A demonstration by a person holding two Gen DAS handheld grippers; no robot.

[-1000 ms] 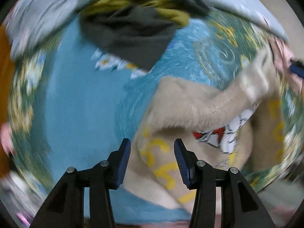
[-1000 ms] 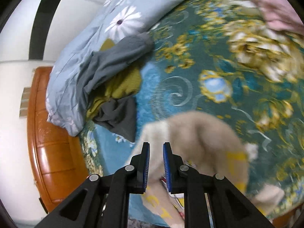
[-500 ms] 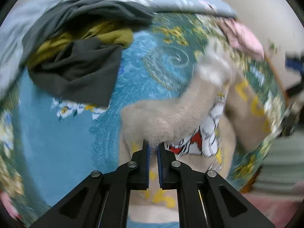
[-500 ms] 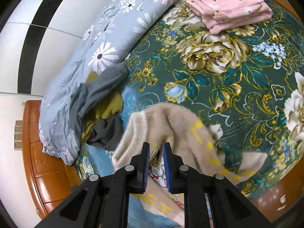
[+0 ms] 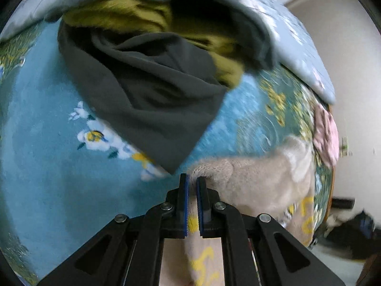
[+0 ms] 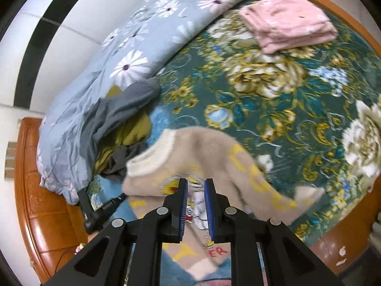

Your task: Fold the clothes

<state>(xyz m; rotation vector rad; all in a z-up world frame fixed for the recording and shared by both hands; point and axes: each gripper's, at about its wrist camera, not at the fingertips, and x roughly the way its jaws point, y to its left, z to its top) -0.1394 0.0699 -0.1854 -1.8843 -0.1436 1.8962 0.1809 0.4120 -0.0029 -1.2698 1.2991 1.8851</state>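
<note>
Both tongs pinch the beige sweater [image 6: 204,147]: left tongs [image 5: 192,181] on its fuzzy edge, right tongs [image 6: 195,186] at the printed front, its length trailing away rightward over the bed [image 6: 297,100].

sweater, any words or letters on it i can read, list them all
"ER" in red, on the beige sweater, low on its front by the cartoon patch.
Big yellow letters on the sweater: blurred and folded over, unreadable.
Cartoon patch: print too blurred to read.
Nothing else carries text.

We see a bed [image 6: 281,128] under a floral blanket; on it lie a beige sweater [image 6: 209,152], a folded pink garment [image 6: 288,21], grey-and-olive clothes [image 6: 119,124] and a daisy quilt [image 6: 133,47]
</note>
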